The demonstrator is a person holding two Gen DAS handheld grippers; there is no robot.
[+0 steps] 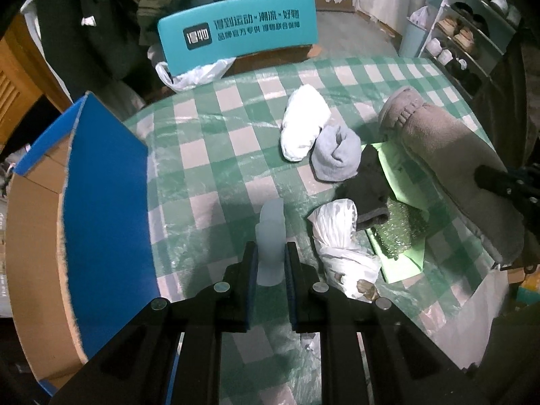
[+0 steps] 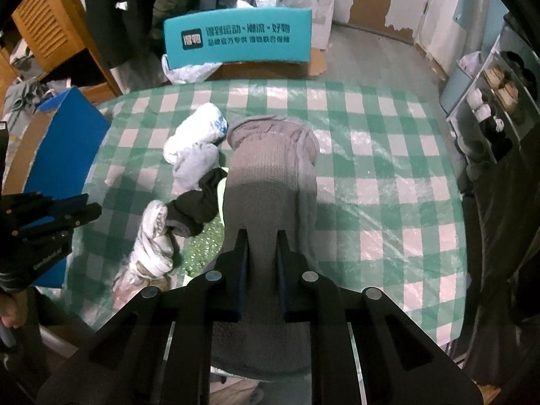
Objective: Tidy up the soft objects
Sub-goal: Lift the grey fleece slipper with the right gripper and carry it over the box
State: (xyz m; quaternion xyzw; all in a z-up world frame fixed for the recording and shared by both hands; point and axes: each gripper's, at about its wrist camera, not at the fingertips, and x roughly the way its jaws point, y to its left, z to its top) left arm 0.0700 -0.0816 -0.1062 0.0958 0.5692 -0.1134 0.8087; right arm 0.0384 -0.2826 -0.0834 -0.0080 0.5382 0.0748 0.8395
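Note:
My left gripper (image 1: pixel 270 253) is shut on a small pale blue soft piece (image 1: pixel 270 226) that sticks up between its pads, above the green checked tablecloth (image 1: pixel 216 141). My right gripper (image 2: pixel 262 239) is shut on one end of a long grey-brown fleece roll (image 2: pixel 266 175), which stretches away from it over the table. In the left wrist view that roll (image 1: pixel 449 155) lies at the right, with the right gripper (image 1: pixel 506 182) at its near end. Between both lie a white rolled sock (image 1: pixel 303 123), a light grey rolled sock (image 1: pixel 335 157), a dark grey cloth (image 1: pixel 368 189) and a crumpled white cloth (image 1: pixel 337 236).
An open cardboard box with a blue flap (image 1: pixel 104 209) stands at the table's left edge. A bright green sheet with a glittery pad (image 1: pixel 398 233) lies under the cloths. Behind the table are a teal chair back (image 1: pixel 236 33) and, at right, a shoe rack (image 1: pixel 465 40).

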